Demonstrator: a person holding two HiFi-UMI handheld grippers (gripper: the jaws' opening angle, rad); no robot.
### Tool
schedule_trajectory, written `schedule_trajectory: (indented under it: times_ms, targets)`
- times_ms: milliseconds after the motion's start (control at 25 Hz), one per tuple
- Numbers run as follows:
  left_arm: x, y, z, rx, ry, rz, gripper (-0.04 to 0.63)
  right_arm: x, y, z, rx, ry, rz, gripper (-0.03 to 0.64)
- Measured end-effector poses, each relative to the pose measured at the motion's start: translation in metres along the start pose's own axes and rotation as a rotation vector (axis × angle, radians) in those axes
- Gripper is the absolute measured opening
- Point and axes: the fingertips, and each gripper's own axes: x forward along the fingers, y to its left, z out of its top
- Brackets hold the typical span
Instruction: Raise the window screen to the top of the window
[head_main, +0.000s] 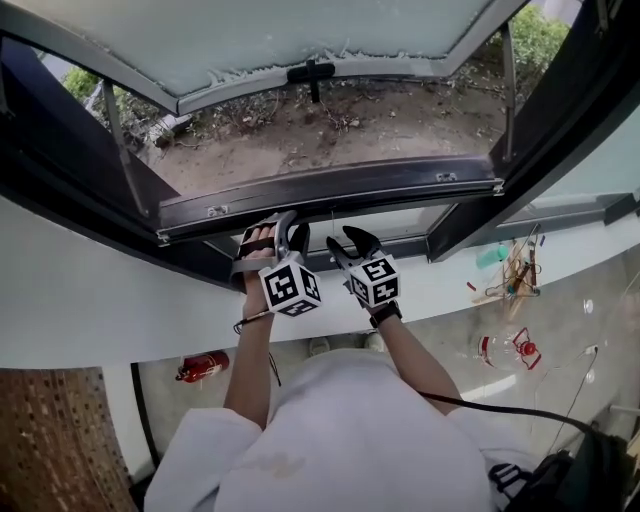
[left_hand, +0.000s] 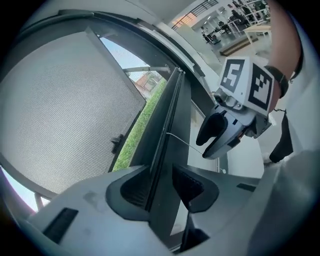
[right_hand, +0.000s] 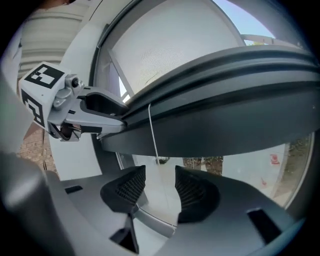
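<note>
Left hand-held gripper released astride screen bar, right hand-held gripper released, extinguisher only in head view

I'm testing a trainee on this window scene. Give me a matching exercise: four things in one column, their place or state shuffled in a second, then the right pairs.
1 left gripper
2 right gripper
3 fire extinguisher
4 cord

A red, lying on the floor
B open, dark bar between its jaws
C thin, hanging from the dark bar
D open, nothing between its jaws

Pairs: 1-B, 2-D, 3-A, 4-C
</note>
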Motion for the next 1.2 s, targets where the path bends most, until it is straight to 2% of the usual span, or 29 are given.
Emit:
schedule_trajectory:
  times_ms: [200,240,280,320,560,760,960,1200]
  targets:
    - [-0.001,0.004,0.000,0.033,-0.001,0.070,0.115,0.022,0.001,-0.001,0.001,0.003,0.012,0.158]
    - [-0.001,0.004,0.000,0.032,-0.006,0.090,0.115,0.024,0.001,-0.003,-0.004,0.007,0.013,0.114]
    - [-0.002,0.004,0.000,0.027,-0.013,0.109,0.115,0.024,0.002,-0.005,-0.011,0.005,0.011,0.032]
    - [-0.002,0.004,0.000,0.020,-0.023,0.124,0.115,0.023,0.002,-0.007,-0.016,-0.004,0.011,0.002]
    - [-0.003,0.005,-0.002,-0.008,-0.065,0.158,0.115,0.011,0.001,-0.009,-0.012,-0.066,0.044,0.002]
    - [-0.002,0.006,-0.002,-0.012,-0.066,0.161,0.115,0.002,0.003,-0.014,0.011,-0.082,0.071,0.002]
    - [-0.004,0.003,-0.001,-0.027,-0.074,0.143,0.115,-0.011,-0.006,-0.016,0.017,-0.094,0.046,0.002]
    - [-0.004,0.002,-0.002,-0.033,-0.064,0.145,0.115,-0.021,-0.006,-0.021,-0.026,-0.073,0.042,0.002]
